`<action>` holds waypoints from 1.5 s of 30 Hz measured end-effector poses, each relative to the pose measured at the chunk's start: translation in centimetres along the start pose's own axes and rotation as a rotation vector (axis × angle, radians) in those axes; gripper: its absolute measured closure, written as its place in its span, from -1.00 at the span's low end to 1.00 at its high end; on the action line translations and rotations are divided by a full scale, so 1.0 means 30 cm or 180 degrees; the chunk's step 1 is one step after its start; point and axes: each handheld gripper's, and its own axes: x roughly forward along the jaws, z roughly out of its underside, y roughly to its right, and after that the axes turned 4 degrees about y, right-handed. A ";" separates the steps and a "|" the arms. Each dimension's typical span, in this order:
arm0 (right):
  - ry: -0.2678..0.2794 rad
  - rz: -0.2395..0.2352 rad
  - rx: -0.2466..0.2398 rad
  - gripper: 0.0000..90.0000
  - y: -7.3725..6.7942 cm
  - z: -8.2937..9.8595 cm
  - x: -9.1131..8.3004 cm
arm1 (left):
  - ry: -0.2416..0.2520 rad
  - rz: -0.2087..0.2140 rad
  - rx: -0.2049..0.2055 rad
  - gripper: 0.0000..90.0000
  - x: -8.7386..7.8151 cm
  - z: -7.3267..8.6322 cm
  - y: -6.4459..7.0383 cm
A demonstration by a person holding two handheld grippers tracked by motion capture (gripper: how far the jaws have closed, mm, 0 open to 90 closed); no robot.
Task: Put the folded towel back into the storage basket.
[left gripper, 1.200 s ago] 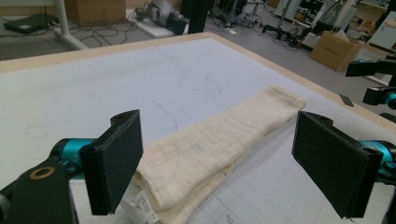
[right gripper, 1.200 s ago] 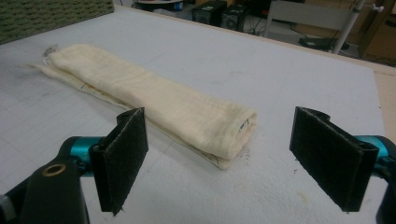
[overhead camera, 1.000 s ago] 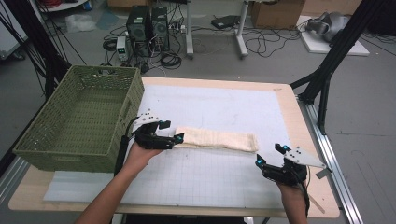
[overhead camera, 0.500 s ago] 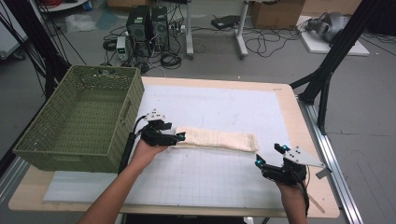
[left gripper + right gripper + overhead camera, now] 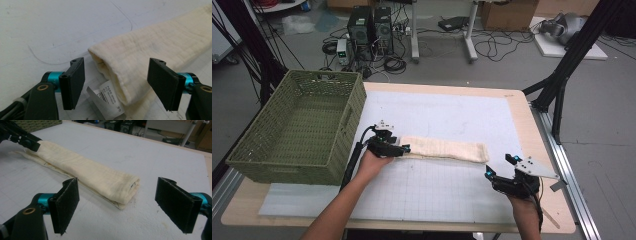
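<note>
A cream cloth [image 5: 444, 149], folded into a long strip, lies across the middle of the white mat [image 5: 452, 115]. My left gripper [image 5: 403, 149] is open at its left end; in the left gripper view the jaws stand either side of that end of the cloth [image 5: 140, 62], where a white care label [image 5: 107, 100] sticks out. My right gripper [image 5: 502, 166] is open near the table's front right, a short way in front of the right end of the cloth [image 5: 87, 173], nothing between its jaws. The left gripper [image 5: 23, 138] appears far off in the right gripper view.
A green woven basket [image 5: 302, 125] stands at the left, overhanging the table edge, close beside my left hand. The wooden table rim [image 5: 537, 140] runs along the right. Computers and cables sit on the floor beyond.
My left gripper has slid a little right, onto the cloth's left end. The right gripper has held still.
</note>
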 end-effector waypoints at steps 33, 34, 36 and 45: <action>0.0000 0.0093 0.0090 -0.60 0.017 0.006 -0.001 | 0.0053 0.0186 0.0320 0.80 -0.025 0.015 0.046; 0.0008 0.0138 0.0122 -0.60 0.021 0.008 0.001 | 0.0096 0.0205 0.0319 0.80 -0.032 0.015 0.049; -0.0001 0.0215 0.0161 -0.65 0.029 0.011 0.005 | 0.0193 0.0250 0.0316 0.80 -0.047 0.013 0.056; -0.0221 0.0243 0.0305 -0.63 0.038 0.017 0.067 | 0.0405 0.0301 0.0351 0.79 -0.079 0.016 0.072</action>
